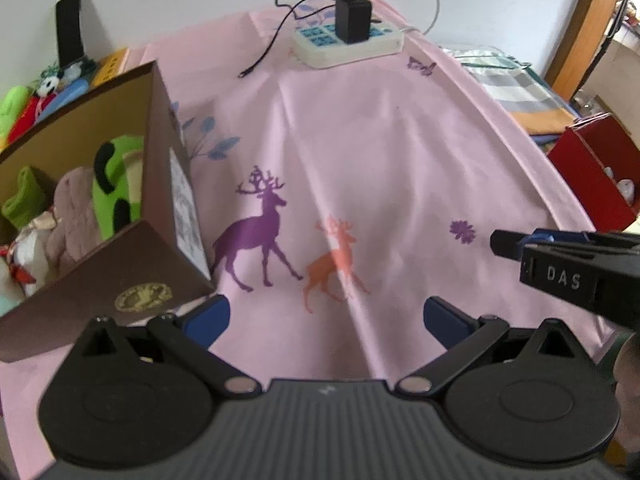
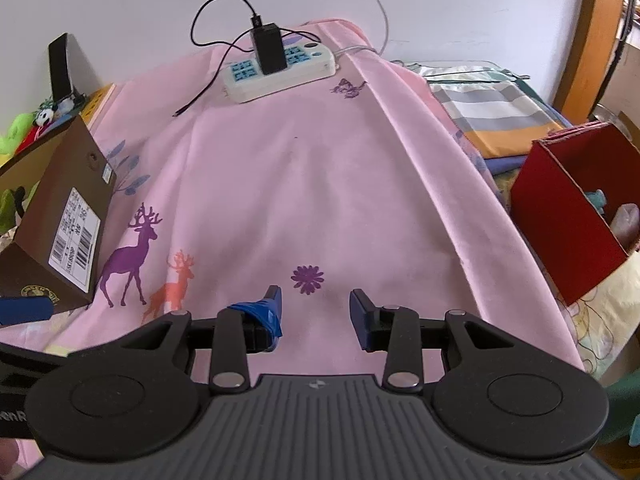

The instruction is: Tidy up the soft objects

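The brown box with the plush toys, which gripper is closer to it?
Left. The left gripper sits right beside the brown box, one finger almost at its front corner. The right gripper hangs open farther along the pink cloth, toward the red box.

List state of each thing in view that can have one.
Left hand-held gripper: open, empty.
Right hand-held gripper: open, empty.
Brown box: open-topped, soft toys inside.
Red box: open-topped, contents unclear.
Charger: plugged into power strip; its cable's far end lies loose.
Pink cloth: spread, creased.
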`<act>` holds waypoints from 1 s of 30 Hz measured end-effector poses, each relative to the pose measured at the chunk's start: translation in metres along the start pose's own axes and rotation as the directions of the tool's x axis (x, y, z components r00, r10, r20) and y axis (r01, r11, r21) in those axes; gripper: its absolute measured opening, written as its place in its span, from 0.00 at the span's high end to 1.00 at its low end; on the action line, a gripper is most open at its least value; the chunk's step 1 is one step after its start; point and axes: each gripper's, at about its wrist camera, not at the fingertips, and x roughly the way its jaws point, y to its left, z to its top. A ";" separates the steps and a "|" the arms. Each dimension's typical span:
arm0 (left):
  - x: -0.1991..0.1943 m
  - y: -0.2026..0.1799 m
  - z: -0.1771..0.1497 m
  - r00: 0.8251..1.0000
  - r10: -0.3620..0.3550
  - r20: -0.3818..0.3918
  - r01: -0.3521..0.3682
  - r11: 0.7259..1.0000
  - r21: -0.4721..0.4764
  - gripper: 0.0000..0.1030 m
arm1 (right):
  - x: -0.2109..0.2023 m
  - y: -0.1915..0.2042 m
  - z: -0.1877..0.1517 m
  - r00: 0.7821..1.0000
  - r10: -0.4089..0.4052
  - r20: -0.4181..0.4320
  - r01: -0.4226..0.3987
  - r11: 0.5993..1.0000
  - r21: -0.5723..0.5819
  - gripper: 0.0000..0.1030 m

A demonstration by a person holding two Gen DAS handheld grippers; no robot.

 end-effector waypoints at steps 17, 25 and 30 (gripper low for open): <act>-0.042 0.074 -0.024 0.988 0.152 0.010 -0.146 0.961 -0.234 0.00 | 0.007 0.067 0.012 0.986 0.145 -0.081 -0.158 0.971 -0.180 0.80; -0.092 0.135 -0.014 0.963 0.241 0.120 -0.196 0.933 -0.303 0.00 | -0.012 0.128 0.024 0.972 0.220 -0.078 -0.232 0.943 -0.237 0.80; -0.106 0.171 -0.006 0.952 0.268 0.149 -0.206 0.919 -0.337 0.00 | -0.024 0.158 0.039 0.962 0.265 -0.058 -0.272 0.938 -0.215 0.79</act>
